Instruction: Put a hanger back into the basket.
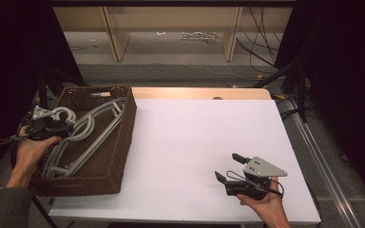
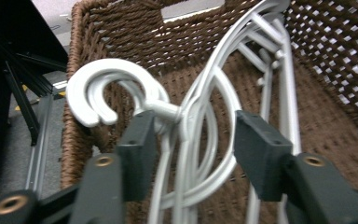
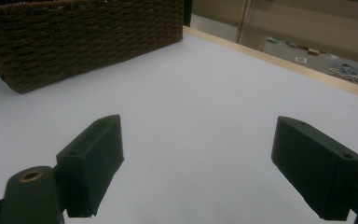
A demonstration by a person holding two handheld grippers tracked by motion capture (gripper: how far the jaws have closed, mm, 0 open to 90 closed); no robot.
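Observation:
Several grey-white plastic hangers [image 1: 91, 132] lie stacked in a brown woven basket [image 1: 126, 137] at the table's left. My left gripper [image 1: 61, 124] hovers over the basket's left rim, above the hangers' hooks. In the left gripper view the hangers [image 2: 205, 93] run between the spread jaws of the left gripper [image 2: 198, 135]. The hook [image 2: 105, 88] curls beside the left pad, and the right pad stands clear of the plastic. My right gripper [image 1: 228, 167] rests low over the white table near the front right, open, with nothing between its jaws [image 3: 196, 154].
The white tabletop [image 1: 195, 137] stretches from the basket to the right edge. The basket's outer wall [image 3: 84, 32] stands ahead and left of the right gripper. Beyond the table's far edge are a floor with cables and wooden posts [image 1: 232, 33].

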